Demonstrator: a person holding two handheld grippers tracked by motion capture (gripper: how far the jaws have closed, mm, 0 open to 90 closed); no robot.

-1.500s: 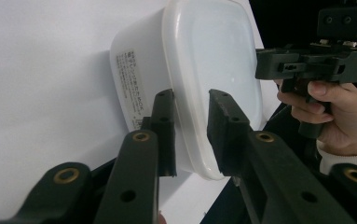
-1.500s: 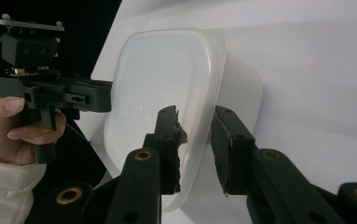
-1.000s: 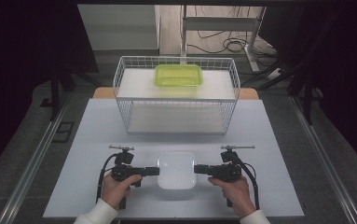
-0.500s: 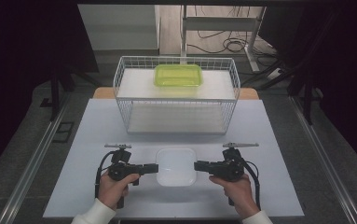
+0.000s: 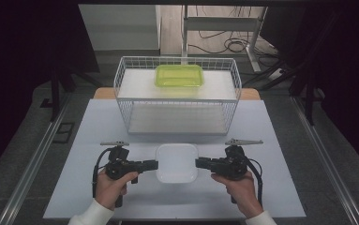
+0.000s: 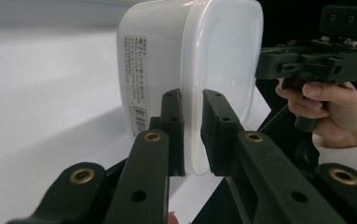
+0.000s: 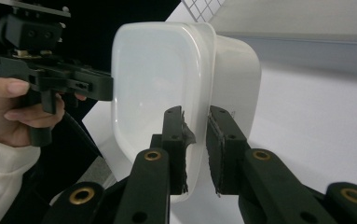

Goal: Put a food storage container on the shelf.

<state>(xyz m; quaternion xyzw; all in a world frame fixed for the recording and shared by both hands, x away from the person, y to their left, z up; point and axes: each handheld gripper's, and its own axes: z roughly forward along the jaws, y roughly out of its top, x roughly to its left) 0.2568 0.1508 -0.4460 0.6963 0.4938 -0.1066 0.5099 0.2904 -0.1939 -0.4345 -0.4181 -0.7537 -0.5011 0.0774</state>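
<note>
Scene: A person at a white table (image 5: 74, 187) lifts a white plastic container (image 5: 176, 162) between two handheld grippers, in front of a wire basket (image 5: 177, 101).

Left gripper (image 5: 152, 165): Jaws closed down on the container's left rim; in the left gripper view the rim (image 6: 191, 140) sits pinched between the two black pads, nearly touching each other.

Right gripper (image 5: 201, 163): Jaws clamped on the opposite rim; the right gripper view shows the lip (image 7: 195, 140) squeezed between its pads, a narrow gap left by the plastic.

Container: Held from both sides, near the table's front edge and midway between the hands. The gripper views suggest it is clear of the tabletop, though the gap beneath cannot be told for certain.

Why two grips: The rim is thin and the box wide, so opposite holds probably keep it level and stop it from twisting.

Basket: Stands farther back, well apart from the container, with a green lidded box (image 5: 179, 75) resting on its upper shelf.

Likely step: Carrying the container toward the basket; a slip at either rim would tip it.
</note>
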